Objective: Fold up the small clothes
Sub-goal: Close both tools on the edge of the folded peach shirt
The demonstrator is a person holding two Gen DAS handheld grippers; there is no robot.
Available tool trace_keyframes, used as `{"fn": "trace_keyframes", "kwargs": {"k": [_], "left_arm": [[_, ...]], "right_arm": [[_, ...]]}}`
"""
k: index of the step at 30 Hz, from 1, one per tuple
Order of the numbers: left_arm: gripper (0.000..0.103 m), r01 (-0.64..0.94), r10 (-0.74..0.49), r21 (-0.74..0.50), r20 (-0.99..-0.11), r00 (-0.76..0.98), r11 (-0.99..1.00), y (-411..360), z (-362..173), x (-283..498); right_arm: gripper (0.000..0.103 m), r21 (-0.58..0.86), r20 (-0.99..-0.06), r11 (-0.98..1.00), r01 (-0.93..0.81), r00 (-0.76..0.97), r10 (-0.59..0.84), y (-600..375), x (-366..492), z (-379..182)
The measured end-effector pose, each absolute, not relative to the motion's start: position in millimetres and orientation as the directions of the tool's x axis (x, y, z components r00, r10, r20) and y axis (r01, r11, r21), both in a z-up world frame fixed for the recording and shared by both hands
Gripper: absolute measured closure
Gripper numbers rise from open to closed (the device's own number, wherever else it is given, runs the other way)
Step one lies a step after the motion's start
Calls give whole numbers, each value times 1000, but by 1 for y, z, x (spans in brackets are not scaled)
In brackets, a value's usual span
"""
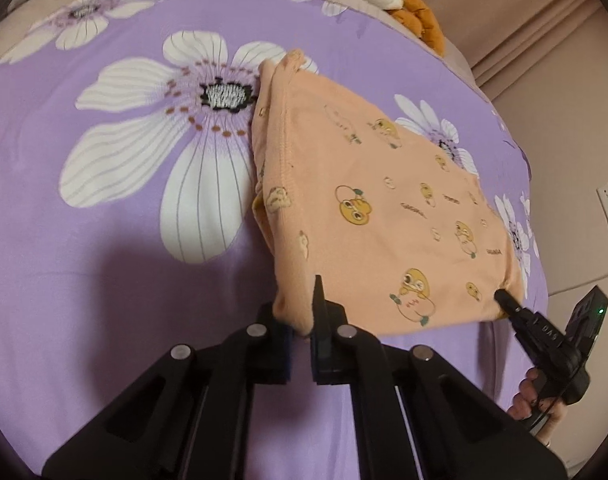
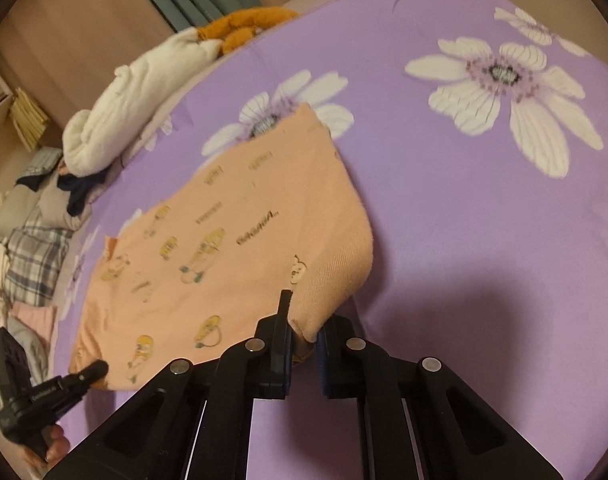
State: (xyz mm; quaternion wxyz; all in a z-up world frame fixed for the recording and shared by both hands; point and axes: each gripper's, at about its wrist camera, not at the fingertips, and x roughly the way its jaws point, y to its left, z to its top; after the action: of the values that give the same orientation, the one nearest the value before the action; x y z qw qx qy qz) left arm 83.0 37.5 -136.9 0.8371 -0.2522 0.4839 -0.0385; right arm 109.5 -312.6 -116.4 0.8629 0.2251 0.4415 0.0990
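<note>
Left black two-finger gripper (image 1: 300, 316) and right black two-finger gripper (image 2: 304, 320) each pinch a near corner of the peach cartoon-print cotton garment (image 1: 376, 208), lifted off the purple white-flowered bedsheet (image 1: 124, 260). Cream, orange clothes (image 2: 144, 92) heaped at far edge.

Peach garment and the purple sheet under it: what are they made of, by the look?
Peach garment: likely cotton knit, matte; fine ribbing shows near the gripped corner, stitched seams, printed cartoons. Purple sheet: looks like smooth thin woven fabric, faint sheen, printed flowers; fibre can't be told.

Peach garment (image 1: 384, 216) — folded, near edge lifted
</note>
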Motion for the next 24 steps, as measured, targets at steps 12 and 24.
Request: {"fn": "trace_keyframes", "kwargs": {"k": [12,24], "left_arm": [[102,-129,-316,-457,-766,560,880,38,-113,46],[54,-216,-264,-421,-817,512,881,57,-134,58]], "right_arm": [[93,494,-656,868,-53,633,412,-313,78,-82],[93,519,-696,854,23,592,407,-319,80,-104]]}}
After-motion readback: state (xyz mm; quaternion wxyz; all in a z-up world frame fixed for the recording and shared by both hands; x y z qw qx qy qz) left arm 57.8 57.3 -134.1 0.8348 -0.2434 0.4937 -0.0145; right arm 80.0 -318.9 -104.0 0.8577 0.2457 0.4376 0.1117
